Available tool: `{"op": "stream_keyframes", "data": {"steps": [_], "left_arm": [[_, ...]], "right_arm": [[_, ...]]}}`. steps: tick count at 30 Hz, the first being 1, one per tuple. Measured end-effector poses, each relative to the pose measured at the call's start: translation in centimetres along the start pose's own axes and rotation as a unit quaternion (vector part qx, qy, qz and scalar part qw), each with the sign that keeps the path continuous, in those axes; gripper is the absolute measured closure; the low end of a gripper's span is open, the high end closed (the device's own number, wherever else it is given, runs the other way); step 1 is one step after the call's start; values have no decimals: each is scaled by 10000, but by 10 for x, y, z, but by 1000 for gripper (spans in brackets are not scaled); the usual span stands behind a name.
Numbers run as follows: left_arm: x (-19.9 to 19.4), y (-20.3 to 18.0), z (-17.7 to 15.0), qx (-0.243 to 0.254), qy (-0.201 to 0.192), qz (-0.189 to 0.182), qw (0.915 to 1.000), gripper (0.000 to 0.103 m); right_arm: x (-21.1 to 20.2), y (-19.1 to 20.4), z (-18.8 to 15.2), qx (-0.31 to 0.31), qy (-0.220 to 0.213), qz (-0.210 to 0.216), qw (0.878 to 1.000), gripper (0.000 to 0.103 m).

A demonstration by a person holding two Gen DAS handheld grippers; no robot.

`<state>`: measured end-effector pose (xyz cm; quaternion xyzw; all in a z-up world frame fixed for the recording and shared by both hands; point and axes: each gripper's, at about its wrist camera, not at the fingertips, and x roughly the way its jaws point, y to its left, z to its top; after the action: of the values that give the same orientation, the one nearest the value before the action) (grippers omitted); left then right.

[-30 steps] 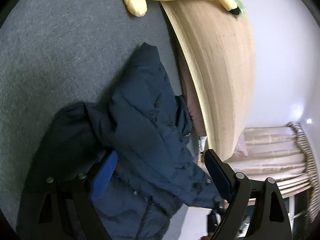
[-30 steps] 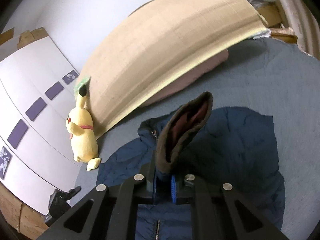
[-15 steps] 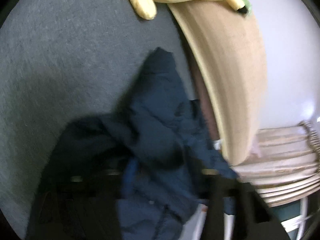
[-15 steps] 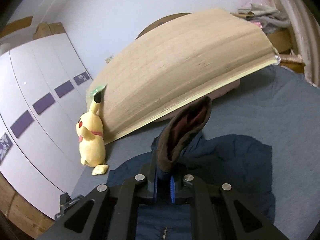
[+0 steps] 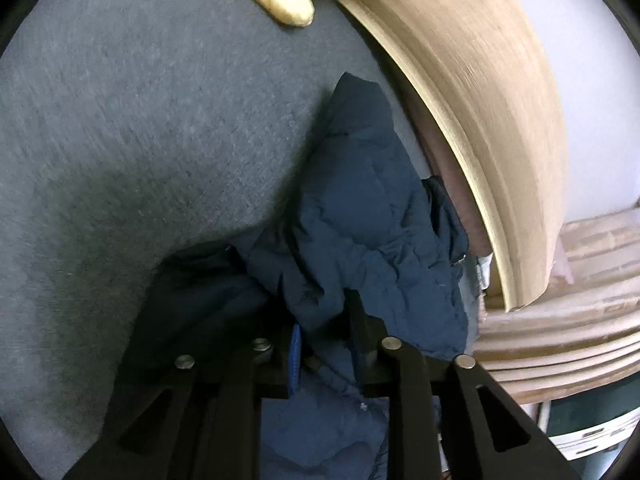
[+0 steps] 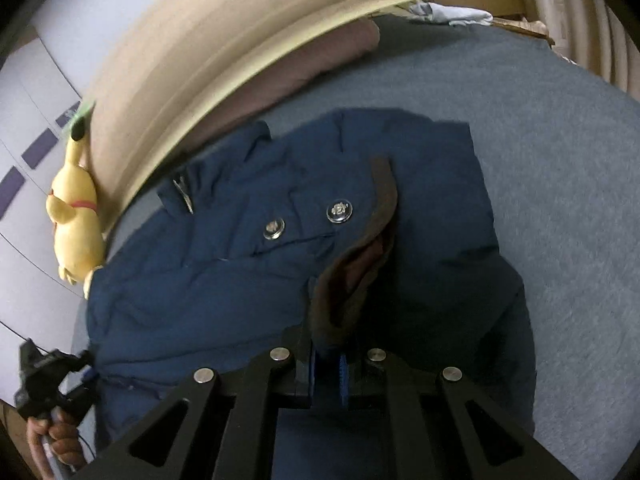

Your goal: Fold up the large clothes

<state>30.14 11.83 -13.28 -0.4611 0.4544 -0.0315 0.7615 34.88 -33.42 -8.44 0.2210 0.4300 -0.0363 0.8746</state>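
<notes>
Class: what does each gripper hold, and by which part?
Left gripper: a fold of the navy jacket. Right gripper: the jacket's brown-lined cuff.

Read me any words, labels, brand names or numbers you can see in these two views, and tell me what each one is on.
None can be read.
The two metal snap buttons on the navy jacket carry an embossed design, too small to read.
The green tag at the ear of the yellow plush toy is blurred.
The purple squares on the white wardrobe doors show no legible marks.
</notes>
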Motion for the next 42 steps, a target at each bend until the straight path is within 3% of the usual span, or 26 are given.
{"op": "stream_keyframes", "data": {"steps": [2, 4, 5, 6, 7, 8, 10, 13, 15, 19, 21, 23, 26, 31, 34, 36, 38, 41, 42], "left_arm": [[-16, -7, -4, 163, -184, 270, 9993, 64], [-35, -20, -9, 550, -445, 485, 9963, 59], [-46, -28, -12, 778, -621, 671, 9928, 55], [-58, -36, -14, 1036, -853, 830, 9875, 48], [-64, -46, -13, 1234, -1029, 934, 9826, 44], [-71, -56, -13, 1546, -1269, 1110, 9735, 41], [-73, -84, -14, 2283, -1663, 1509, 9473, 40], [-57, -108, -21, 3028, -1759, 1779, 9196, 40], [-29, -121, -31, 3406, -1810, 2070, 8991, 40], [8, -111, -49, 3742, -1553, 2378, 8828, 40], [25, -104, -54, 3935, -1342, 2708, 8682, 40], [39, -98, -55, 4040, -1178, 2887, 8599, 39], [46, -93, -59, 4235, -1182, 3050, 8448, 38], [46, -93, -56, 4278, -966, 3101, 8435, 38], [28, -95, -41, 4115, -834, 2670, 8674, 39], [-1, -94, -23, 3881, -1211, 2312, 8839, 39], [-15, -91, -5, 3679, -1495, 2426, 8851, 39], [-10, -81, 8, 3635, -1236, 2595, 8861, 39], [-5, -74, 9, 3683, -1166, 2730, 8811, 39]], "right_arm": [[-1, -3, 2, 103, 58, 46, 9999, 92], [-4, -4, 6, 108, 175, 67, 9998, 84], [-7, -4, 8, 82, 191, 57, 9998, 65], [-15, -7, 9, 33, 143, 68, 9999, 38], [-25, -10, 10, 5, 41, 19, 10000, 29], [-37, -10, 11, -9, -172, -175, 9997, 27], [-63, -8, 16, -16, -637, -449, 9970, 27], [-85, 20, 26, -399, -1203, -540, 9905, 26], [-78, 47, 30, -890, -1209, -483, 9875, 25], [-31, 89, 24, -1742, -929, -640, 9782, 24], [-6, 90, 14, -1856, -665, -802, 9771, 24], [14, 79, 0, -1926, -316, -952, 9761, 24], [25, 77, -9, -2022, -234, -1066, 9732, 23], [34, 75, -11, -2024, 44, -1138, 9727, 22], [20, 74, -4, -1906, 32, -1000, 9766, 22], [-1, 80, 6, -1808, -320, -738, 9802, 22], [-16, 85, 19, -1720, -542, -517, 9823, 21], [-5, 91, 37, -1609, -362, -513, 9850, 21], [4, 91, 41, -1584, -253, -566, 9854, 21]]}}
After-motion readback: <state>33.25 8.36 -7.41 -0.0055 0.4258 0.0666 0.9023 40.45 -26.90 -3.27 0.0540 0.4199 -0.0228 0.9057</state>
